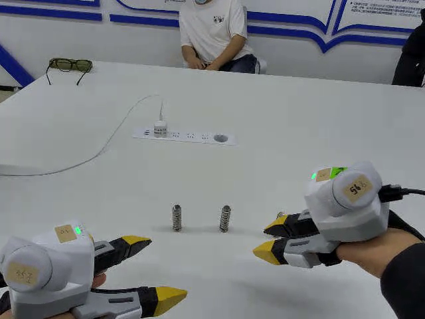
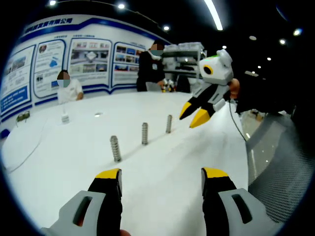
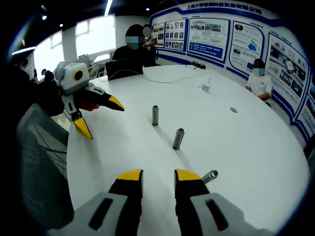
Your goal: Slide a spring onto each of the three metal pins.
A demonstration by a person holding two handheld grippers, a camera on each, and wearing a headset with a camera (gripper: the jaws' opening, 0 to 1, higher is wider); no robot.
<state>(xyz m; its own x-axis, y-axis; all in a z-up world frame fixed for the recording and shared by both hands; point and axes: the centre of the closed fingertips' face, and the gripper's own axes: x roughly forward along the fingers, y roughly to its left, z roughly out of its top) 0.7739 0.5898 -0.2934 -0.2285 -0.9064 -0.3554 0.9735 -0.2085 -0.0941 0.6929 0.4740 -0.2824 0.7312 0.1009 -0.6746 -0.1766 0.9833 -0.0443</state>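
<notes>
Three upright metal pins stand in a row on the white table [image 1: 279, 119]. A coiled spring sits on each of pin one [image 2: 115, 148], pin two [image 2: 144, 133] and pin three [image 2: 169, 124]. In the head view two sprung pins [image 1: 176, 217] [image 1: 225, 218] show at mid-table. My left gripper [image 1: 154, 269] [image 2: 162, 174] is open and empty, short of the row. My right gripper [image 1: 262, 240] [image 3: 158, 175] is open with a narrow gap and nothing in it, just beside the nearest sprung pin [image 3: 209, 176]. The other two pins [image 3: 178, 138] [image 3: 155, 115] stand farther off.
A white power strip [image 1: 184, 135] with a plugged charger and cable lies beyond the pins. Dark glasses [image 1: 68, 65] rest at the far left. A person [image 1: 214, 30] sits at the far edge. A mesh chair [image 3: 42, 162] stands beside the table.
</notes>
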